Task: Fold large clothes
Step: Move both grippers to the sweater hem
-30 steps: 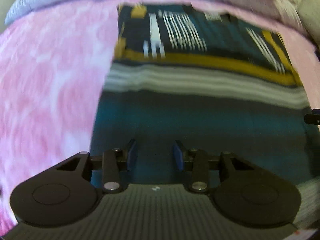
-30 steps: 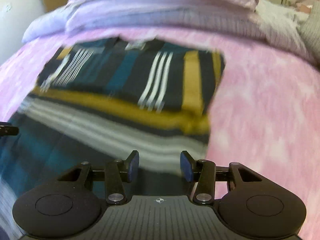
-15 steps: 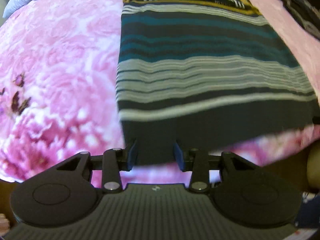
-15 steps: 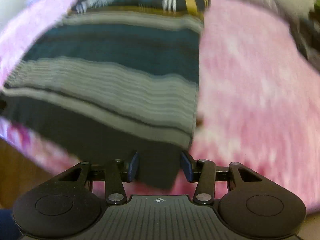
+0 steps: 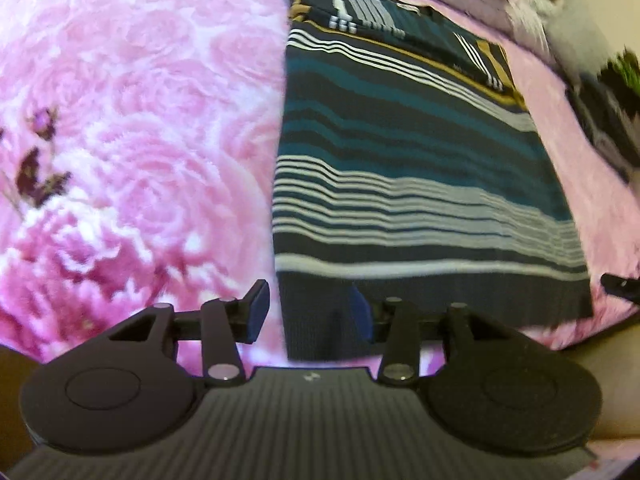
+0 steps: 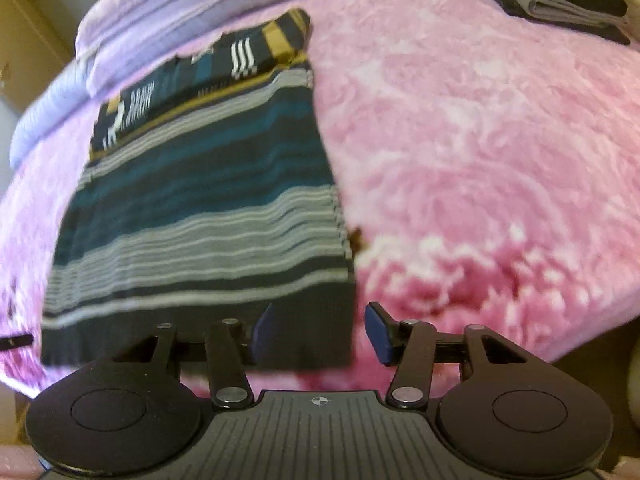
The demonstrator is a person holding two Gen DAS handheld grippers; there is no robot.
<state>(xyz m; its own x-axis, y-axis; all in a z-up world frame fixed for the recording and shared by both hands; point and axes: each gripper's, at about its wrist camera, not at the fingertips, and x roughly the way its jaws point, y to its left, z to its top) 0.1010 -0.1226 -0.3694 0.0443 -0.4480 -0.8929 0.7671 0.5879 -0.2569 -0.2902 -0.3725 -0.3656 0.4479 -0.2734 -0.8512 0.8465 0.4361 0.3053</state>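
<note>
A striped sweater (image 5: 400, 168) in black, teal, grey and mustard lies flat on a pink floral blanket (image 5: 140, 120), hem toward me. My left gripper (image 5: 308, 312) hovers at the hem's near left corner. Its jaws are opening, with the corner lying between them and the pads clear of it. In the right wrist view the sweater (image 6: 208, 200) reaches down to my right gripper (image 6: 320, 332) at the near right hem corner. Those jaws are also opening around the corner without pressing on it. Each view catches the other gripper's tip at its edge.
Lilac bedding (image 6: 180, 12) is piled along the far end of the bed. A stack of folded dark clothes (image 6: 560, 4) sits on the blanket (image 6: 480, 140) at the far right. The bed's near edge runs just below both grippers.
Both grippers have drawn back over the sweater from its patterned upper part to the hem at the near edge. Both pairs of jaws stand wider than before.
</note>
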